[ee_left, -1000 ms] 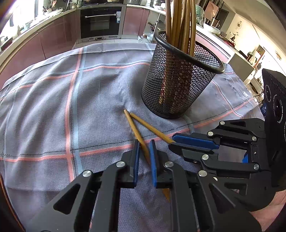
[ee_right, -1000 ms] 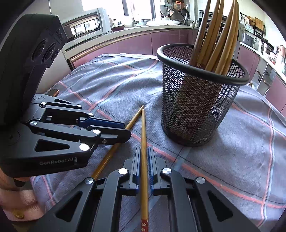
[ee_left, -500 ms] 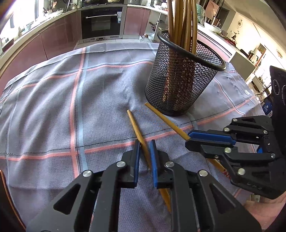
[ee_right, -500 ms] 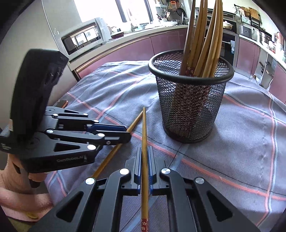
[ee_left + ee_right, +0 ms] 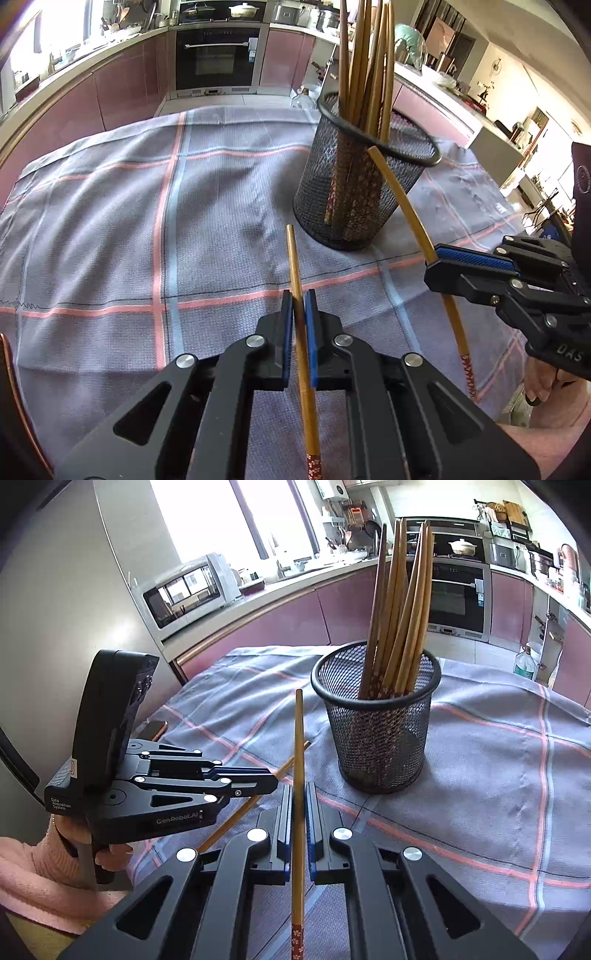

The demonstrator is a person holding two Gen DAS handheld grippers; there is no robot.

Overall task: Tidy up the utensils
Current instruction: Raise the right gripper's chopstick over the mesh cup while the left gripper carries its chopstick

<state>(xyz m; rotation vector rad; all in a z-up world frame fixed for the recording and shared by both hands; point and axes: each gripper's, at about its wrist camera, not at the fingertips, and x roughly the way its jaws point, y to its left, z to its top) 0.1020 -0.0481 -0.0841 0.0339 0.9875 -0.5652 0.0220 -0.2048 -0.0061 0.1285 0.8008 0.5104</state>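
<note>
Starting closest in: got the left gripper (image 5: 299, 295) nearly shut, blue pads pinching the left-hand chopstick (image 5: 293, 258) on both sides, having just been squeezing in that last bit with the stick between them. Running straight out toward 12 o'clock from the jaws, patterned red end trailing back toward the camera at 6. Can't tell whether that one is off the cloth or lying on it. Over at 3 o'clock in the left wrist view, same story with the right gripper (image 5: 300, 788): closed tight on the right-hand chopstick (image 5: 298, 731), gripped around the middle, plain tip angled up toward 11 o'clock and ending right by the rim of the mesh cup (image 5: 343, 206), though hard to say if touching it. From the right wrist view, spotting the left gripper at 9 o'clock, held by a hand in a pink sleeve (image 5: 29, 864). Under everything, a grey checked cloth (image 5: 110, 221) with pink and blue stripes. A bit further out, at roughly 1 o'clock from either gripper, the black mesh cup standing upright on the cloth, stuffed with a bunch of upright chopsticks (image 5: 365, 74) leaning against its wall. Way at the back, around 12 o'clock, a built-in oven (image 5: 218, 59) in pinkish cabinets, plus a countertop toaster oven (image 5: 184, 590) at 10 o'clock in the right view.
</note>
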